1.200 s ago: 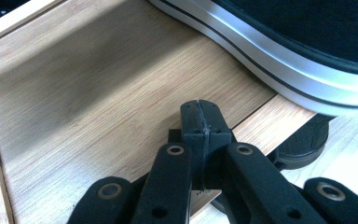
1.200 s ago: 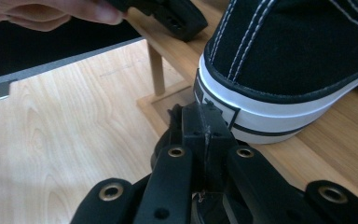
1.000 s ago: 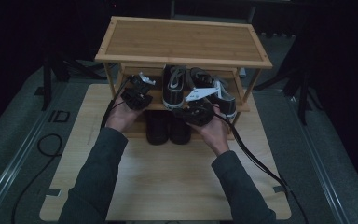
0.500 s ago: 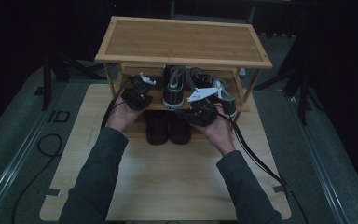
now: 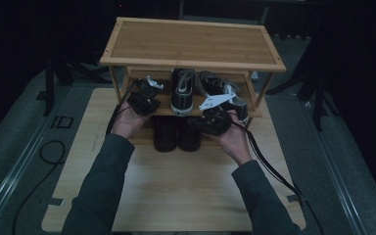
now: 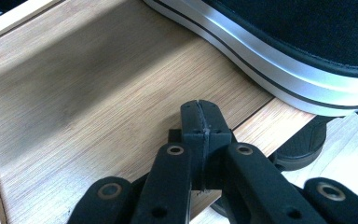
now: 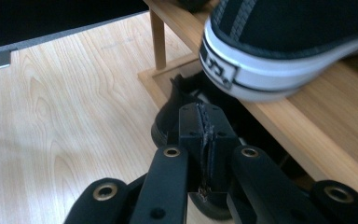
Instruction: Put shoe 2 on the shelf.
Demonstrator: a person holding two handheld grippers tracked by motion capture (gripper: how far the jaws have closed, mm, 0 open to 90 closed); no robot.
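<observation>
A two-tier wooden shoe rack (image 5: 192, 43) stands on the table. Two black sneakers with white soles (image 5: 182, 93) sit on its lower shelf, and a dark pair (image 5: 176, 134) stands beneath on the table. My left gripper (image 5: 148, 92) hovers at the shelf's left end, shut and empty. In the left gripper view its tips (image 6: 200, 119) hang over the bare shelf board (image 6: 98, 93) beside a sneaker's sole (image 6: 279, 60). My right gripper (image 5: 208, 120) is in front of the shelf, shut with nothing in it. In the right gripper view its tips (image 7: 200, 123) are just below a sneaker heel (image 7: 261, 56) and above a dark shoe (image 7: 172, 119).
The rack's top shelf overhangs both grippers. A rack leg (image 7: 157, 37) rises near the right gripper. Light wooden tabletop (image 5: 186, 186) stretches toward the person. Cables (image 5: 274, 171) trail from both grippers. The surroundings are dark, with grey floor (image 5: 352, 161) on both sides.
</observation>
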